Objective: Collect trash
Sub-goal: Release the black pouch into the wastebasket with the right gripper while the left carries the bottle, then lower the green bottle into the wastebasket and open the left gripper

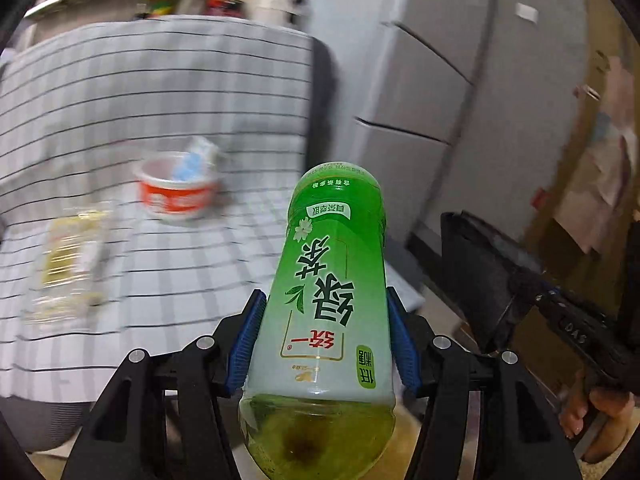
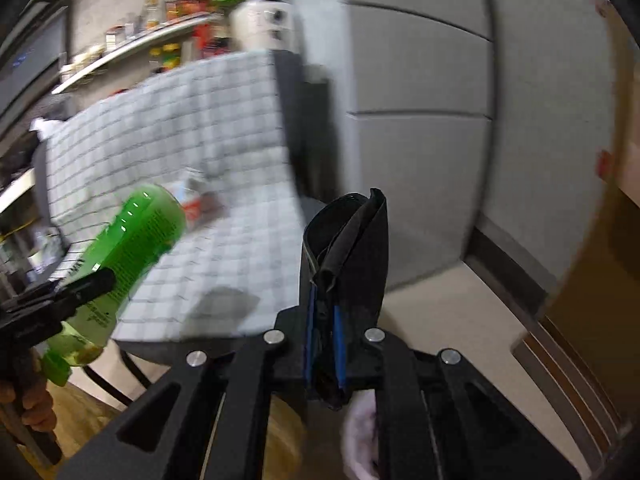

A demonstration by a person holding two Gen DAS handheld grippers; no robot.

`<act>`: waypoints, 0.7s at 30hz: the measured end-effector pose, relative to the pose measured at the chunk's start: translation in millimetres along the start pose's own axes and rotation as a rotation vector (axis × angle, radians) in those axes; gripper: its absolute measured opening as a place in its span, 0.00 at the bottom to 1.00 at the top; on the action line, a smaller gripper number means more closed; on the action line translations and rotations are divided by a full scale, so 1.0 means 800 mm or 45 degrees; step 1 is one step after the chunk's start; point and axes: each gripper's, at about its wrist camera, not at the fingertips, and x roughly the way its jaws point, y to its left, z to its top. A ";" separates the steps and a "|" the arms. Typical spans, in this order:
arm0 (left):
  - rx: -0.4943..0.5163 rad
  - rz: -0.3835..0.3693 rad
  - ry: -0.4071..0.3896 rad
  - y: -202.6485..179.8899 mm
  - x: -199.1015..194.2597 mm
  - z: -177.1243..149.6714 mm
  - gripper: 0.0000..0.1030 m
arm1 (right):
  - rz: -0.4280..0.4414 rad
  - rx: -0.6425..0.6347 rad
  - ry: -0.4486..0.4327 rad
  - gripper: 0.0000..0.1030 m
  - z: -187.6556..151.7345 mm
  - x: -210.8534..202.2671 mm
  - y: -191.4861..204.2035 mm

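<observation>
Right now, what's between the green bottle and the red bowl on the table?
Only bare checked tablecloth. In the left wrist view, nothing lies between the green bottle and the red bowl.

Left tongs (image 1: 326, 344): black frame, blue pads (image 1: 248, 344) pressed on either side of a green bottle (image 1: 332, 280), held cap-end toward the camera, pointing forward and somewhat down. Right tongs (image 2: 324, 344): jaws nearly together, pinching a folded black bag (image 2: 352, 248) that stands up between them. Bare fingers (image 2: 34, 408) wrap the left handle; the right hand (image 1: 600, 412) grips its own.
</observation>
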 end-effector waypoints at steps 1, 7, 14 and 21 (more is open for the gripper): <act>0.026 -0.026 0.008 -0.015 0.007 -0.002 0.57 | -0.044 0.028 0.031 0.08 -0.008 -0.001 -0.017; 0.098 -0.096 0.054 -0.059 0.030 -0.011 0.57 | -0.250 0.149 0.161 0.09 -0.052 0.012 -0.082; 0.124 -0.095 0.112 -0.072 0.044 -0.020 0.57 | -0.357 0.203 0.313 0.37 -0.091 0.053 -0.101; 0.137 -0.095 0.139 -0.079 0.051 -0.024 0.57 | -0.292 0.243 0.225 0.39 -0.083 0.031 -0.104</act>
